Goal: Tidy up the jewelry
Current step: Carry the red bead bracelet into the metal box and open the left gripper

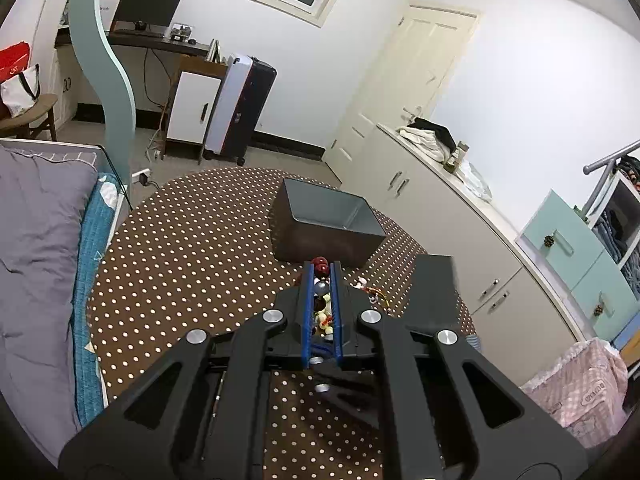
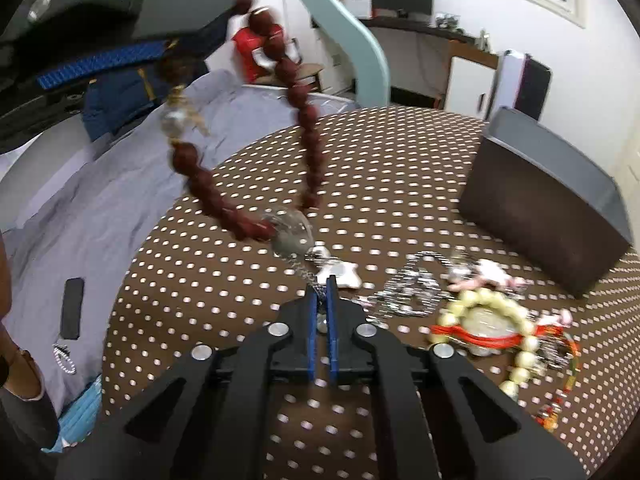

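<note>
Over a round table point(image 2: 400, 160) in a brown polka-dot cloth, you are holding a string of dark red beads point(image 2: 304, 120) aloft with your left gripper point(image 1: 322, 270), its blue-lined jaws pinching the strand so that red beads are poking out past the tips. Seen from the right wrist, the loop is hanging down toward the cloth, a clear glass bead point(image 2: 290, 232) at its lowest point. Your right gripper point(image 2: 321, 286) is pressing its jaws together on a thin silver chain point(image 2: 316, 276) just below that glass bead, beside a small white charm point(image 2: 344, 272). More jewelry is lying to the right on the cloth: a tangle of silver chain point(image 2: 408, 292), a cream bead bracelet point(image 2: 496, 320) with red cord, and pink pieces behind it. A dark open-topped box point(image 1: 326, 224) is sitting farther back on the table, well apart from the raised beads.
</note>
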`<state>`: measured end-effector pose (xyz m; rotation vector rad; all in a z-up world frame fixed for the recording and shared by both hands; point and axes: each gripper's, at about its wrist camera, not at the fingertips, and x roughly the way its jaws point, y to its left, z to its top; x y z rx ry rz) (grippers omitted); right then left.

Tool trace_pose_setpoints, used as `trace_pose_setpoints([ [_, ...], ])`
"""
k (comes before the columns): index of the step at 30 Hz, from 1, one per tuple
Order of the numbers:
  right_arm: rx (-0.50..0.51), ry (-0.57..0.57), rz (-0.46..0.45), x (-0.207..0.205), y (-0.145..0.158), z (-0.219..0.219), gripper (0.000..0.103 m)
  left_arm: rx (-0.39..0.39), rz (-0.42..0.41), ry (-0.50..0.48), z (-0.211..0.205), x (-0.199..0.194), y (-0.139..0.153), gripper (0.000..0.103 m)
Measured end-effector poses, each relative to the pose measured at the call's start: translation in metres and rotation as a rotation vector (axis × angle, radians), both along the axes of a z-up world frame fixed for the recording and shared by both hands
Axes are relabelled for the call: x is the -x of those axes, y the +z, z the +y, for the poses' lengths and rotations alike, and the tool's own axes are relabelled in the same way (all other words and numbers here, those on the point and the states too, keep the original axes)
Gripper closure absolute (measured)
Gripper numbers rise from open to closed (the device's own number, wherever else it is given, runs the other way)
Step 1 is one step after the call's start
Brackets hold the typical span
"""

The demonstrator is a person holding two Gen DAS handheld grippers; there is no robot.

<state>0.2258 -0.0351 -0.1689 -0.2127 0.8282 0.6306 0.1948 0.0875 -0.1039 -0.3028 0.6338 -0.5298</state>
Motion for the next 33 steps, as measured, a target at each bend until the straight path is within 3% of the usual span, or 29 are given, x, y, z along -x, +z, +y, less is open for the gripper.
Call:
trace_pose_setpoints([
  [10, -0.102, -0.128, -0.133, 0.002, 0.070, -0.060, 0.101, 0.000, -0.019, -0.044, -0.015, -0.031, 0.021, 0.095],
  [17, -0.098, -0.209, -0.179, -0.038, 0.105, -0.088, 0.101, -0.034, -0.012, -0.154, -0.057, -0.080, 0.041, 0.095],
  [24, -0.061, -0.281, -0.123, -0.086, 0.091, -0.099, 0.101, -0.120, 0.046, -0.165, -0.094, -0.137, 0.031, 0.095],
  [33, -0.007, -0.304, 0.008, -0.112, 0.044, -0.101, 0.100, -0.208, 0.174, -0.163, -0.122, -0.176, -0.016, 0.094],
])
